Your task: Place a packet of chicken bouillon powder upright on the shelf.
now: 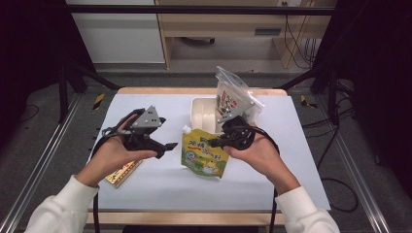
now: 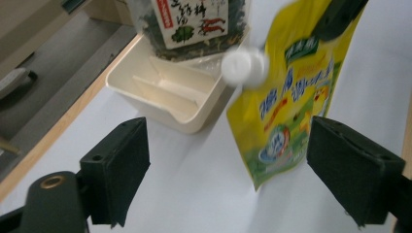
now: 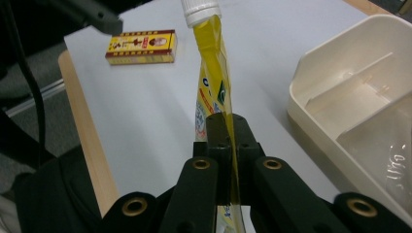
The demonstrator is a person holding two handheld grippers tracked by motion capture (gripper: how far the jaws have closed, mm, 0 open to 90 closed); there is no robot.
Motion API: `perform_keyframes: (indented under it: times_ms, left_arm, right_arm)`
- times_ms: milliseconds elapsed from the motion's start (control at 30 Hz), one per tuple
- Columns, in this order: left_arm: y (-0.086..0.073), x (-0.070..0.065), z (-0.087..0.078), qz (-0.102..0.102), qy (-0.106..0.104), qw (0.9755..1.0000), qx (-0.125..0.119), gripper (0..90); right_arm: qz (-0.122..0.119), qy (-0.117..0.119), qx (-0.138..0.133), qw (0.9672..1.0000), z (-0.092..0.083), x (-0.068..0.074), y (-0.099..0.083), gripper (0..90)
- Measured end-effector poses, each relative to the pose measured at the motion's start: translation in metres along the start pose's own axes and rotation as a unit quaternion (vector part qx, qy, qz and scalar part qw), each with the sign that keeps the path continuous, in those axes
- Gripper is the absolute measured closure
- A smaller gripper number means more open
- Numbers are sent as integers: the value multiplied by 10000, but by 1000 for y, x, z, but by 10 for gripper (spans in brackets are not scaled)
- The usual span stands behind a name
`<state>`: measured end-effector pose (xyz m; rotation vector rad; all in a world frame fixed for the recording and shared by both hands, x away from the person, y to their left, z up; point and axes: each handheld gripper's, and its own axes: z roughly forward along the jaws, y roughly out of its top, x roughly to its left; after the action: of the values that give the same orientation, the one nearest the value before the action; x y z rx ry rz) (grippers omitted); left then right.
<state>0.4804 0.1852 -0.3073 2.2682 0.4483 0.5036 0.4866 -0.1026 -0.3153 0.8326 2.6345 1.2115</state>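
High view: left gripper (image 1: 164, 147) over the surface (image 1: 160, 179), jaws spread, nothing between. Right gripper (image 1: 212, 142) clamped on the edge of the pouch (image 1: 204, 155), held in front of the tray (image 1: 204, 114). Clear bag (image 1: 233, 94) upright in the tray's right part. Box (image 1: 122, 172) flat near the left wrist.

Left gripper view: jaws wide apart, empty; pouch (image 2: 282, 102) hanging ahead between them, well clear of both, white cap (image 2: 244, 65) blurred. Tray (image 2: 170, 92) beyond, bag (image 2: 192, 24) standing in it.

Right gripper view: jaws pinched tight on the pouch (image 3: 214, 92), seen edge-on, cap (image 3: 200, 10) at top. Box (image 3: 142, 46) lying far off on the surface; tray (image 3: 359, 82) at right.
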Motion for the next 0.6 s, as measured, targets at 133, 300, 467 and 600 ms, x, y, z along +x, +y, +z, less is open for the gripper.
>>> perform_keyframes:
  times_ms: [133,300,467,600]
  left_arm:
    - [-22,-8,-3,-272,232,9993,86,117]
    - [-43,-16,-3,-475,377,9981,116,114]
    - [-76,-29,3,-910,435,9949,85,98]
    - [-97,-37,11,-1164,521,9918,40,91]
  right_arm:
    - [254,-133,-200,9994,-9,0,-2,900]
    - [434,-341,-316,9980,-18,0,1,900]
    - [627,-413,-509,9959,-31,-1,7,900]
    - [826,-445,-730,9929,-43,-1,13,900]
